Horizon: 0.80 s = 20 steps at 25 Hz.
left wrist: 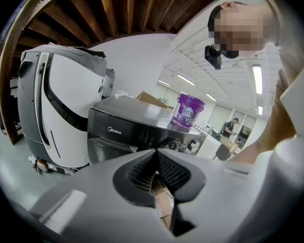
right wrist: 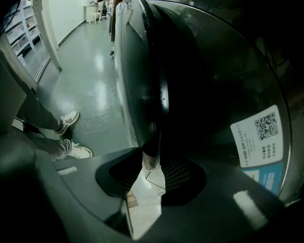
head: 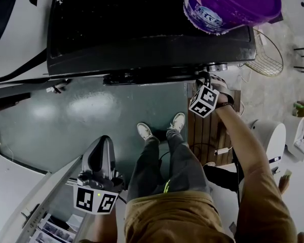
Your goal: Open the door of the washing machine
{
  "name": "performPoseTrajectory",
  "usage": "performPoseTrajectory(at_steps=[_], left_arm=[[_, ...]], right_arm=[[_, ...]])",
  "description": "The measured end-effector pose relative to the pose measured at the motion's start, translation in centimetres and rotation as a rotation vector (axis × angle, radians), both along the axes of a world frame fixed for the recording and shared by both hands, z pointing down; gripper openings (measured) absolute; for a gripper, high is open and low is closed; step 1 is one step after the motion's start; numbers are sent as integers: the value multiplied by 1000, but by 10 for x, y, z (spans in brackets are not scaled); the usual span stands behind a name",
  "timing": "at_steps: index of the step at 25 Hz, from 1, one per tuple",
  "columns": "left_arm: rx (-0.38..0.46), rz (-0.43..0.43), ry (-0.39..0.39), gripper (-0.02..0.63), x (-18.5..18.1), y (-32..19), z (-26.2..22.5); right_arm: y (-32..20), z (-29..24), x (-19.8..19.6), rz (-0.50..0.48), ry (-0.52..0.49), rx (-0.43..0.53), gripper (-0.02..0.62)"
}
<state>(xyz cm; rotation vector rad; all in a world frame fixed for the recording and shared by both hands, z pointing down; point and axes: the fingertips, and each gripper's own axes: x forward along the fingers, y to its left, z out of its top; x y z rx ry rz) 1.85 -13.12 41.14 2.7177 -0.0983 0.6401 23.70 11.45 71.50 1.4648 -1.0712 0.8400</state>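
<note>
The black washing machine [head: 142, 39] fills the top of the head view, seen from above, and stands ahead in the left gripper view [left wrist: 137, 130]. My right gripper [head: 207, 80] points steeply down at its front right corner. In the right gripper view the round door's [right wrist: 218, 85] dark rim [right wrist: 144, 85] runs down between the jaws, and the right gripper [right wrist: 153, 161] is shut on it. A white QR sticker [right wrist: 261, 135] sits on the door. My left gripper [head: 103, 145] hangs low at the left, away from the machine, and in its own view the left gripper [left wrist: 156, 153] is shut on nothing.
A purple tub [head: 228, 4] stands on the machine's top right corner. My legs and white shoes [head: 162, 130] are on the green floor in front. A large white machine [left wrist: 55, 110] stands at the washer's left. A wire basket [head: 268, 54] and white appliances [head: 273, 135] lie to the right.
</note>
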Motion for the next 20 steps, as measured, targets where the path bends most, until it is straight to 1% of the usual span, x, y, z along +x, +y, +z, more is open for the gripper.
performPoseTrajectory(at_steps=[3, 5, 6, 8, 9, 10, 11, 12, 15, 17, 20], left_arm=[[-7, 4, -9, 60, -8, 5, 4], [-10, 1, -6, 61, -13, 5, 5], [-11, -1, -4, 60, -14, 4, 5], [-15, 6, -7, 60, -17, 4, 7], [-15, 18, -10, 61, -17, 6, 8], [-13, 32, -11, 60, -18, 9, 8], [-8, 45, -9, 60, -19, 11, 8], [-5, 51, -7, 61, -20, 12, 9], [-11, 45, -11, 60, -30, 12, 16], [-13, 61, -17, 60, -39, 19, 16], [-9, 84, -5, 60, -46, 23, 12]], right_arm=[[1, -1, 1, 19, 19, -1, 117], [5, -1, -9, -13, 4, -13, 115], [9, 0, -25, -57, -24, -20, 108], [20, 11, -79, -136, -128, -21, 92], [28, 19, -108, -137, -183, -15, 94], [34, 25, -130, -113, -218, -3, 97], [39, 28, -143, -74, -229, 16, 97], [41, 29, -148, -34, -221, 37, 98], [37, 29, -143, 54, -168, 69, 91], [38, 29, -149, 79, -162, 63, 92], [39, 29, -163, 98, -174, 61, 92]])
